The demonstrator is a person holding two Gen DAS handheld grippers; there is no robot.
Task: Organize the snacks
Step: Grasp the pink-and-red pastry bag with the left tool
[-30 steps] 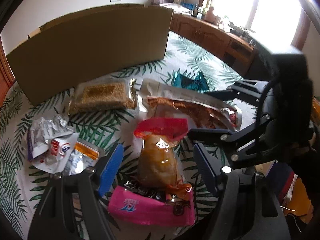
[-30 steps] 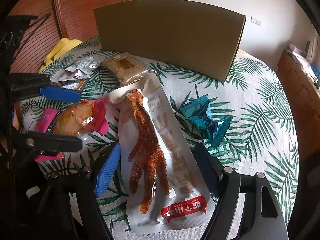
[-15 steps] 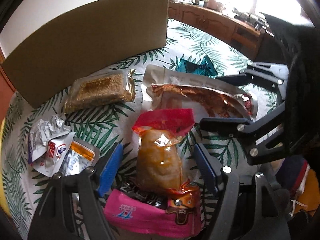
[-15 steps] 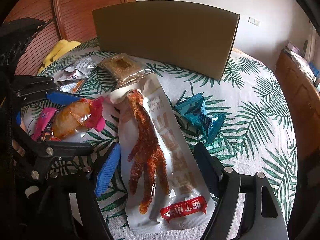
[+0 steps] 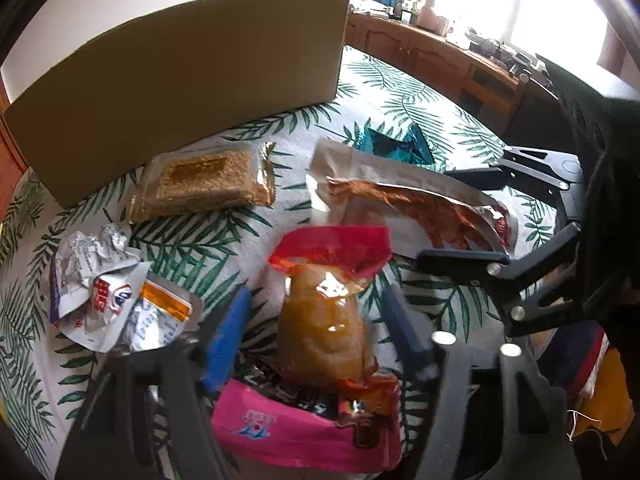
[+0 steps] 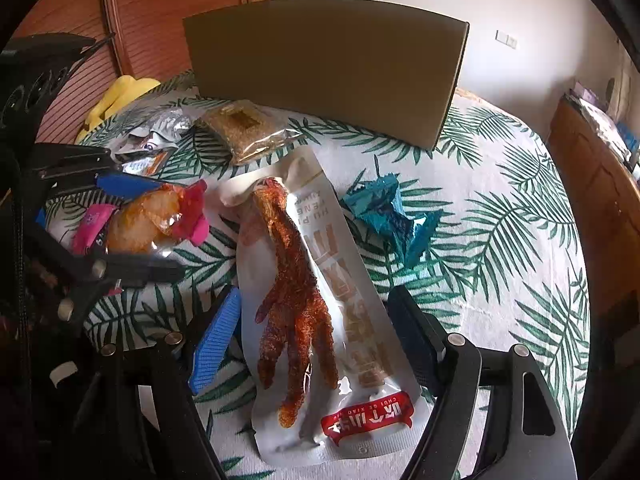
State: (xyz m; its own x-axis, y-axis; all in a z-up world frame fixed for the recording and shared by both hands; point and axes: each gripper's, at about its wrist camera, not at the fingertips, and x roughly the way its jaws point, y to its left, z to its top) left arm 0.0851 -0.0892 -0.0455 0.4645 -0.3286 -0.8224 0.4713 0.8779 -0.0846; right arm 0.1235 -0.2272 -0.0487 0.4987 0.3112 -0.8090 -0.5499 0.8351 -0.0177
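Note:
My left gripper (image 5: 316, 328) points down over an orange snack pouch (image 5: 324, 328) with a red top. Its jaws are closing, with the pouch between them and small gaps still showing at both pads. The pouch's lower end lies on a pink packet (image 5: 288, 428). My right gripper (image 6: 316, 332) is open, its fingers standing either side of a long white chicken-claw packet (image 6: 316, 292) that lies flat. The right wrist view shows the left gripper (image 6: 144, 226) around the pouch (image 6: 140, 220) at the left.
A tall cardboard box (image 5: 180, 92) stands at the back of the palm-leaf tablecloth (image 6: 500, 240). A grain-bar packet (image 5: 204, 188), crumpled silver wrappers (image 5: 100, 292) and teal wrappers (image 6: 388, 212) lie about. A yellow object (image 6: 116, 96) sits far left; wooden cabinets (image 5: 440, 64) stand beyond.
The left gripper's jaws have drawn closer together around the orange pouch, and it has edged slightly nearer the table. The right gripper and the chicken-claw packet have not moved.

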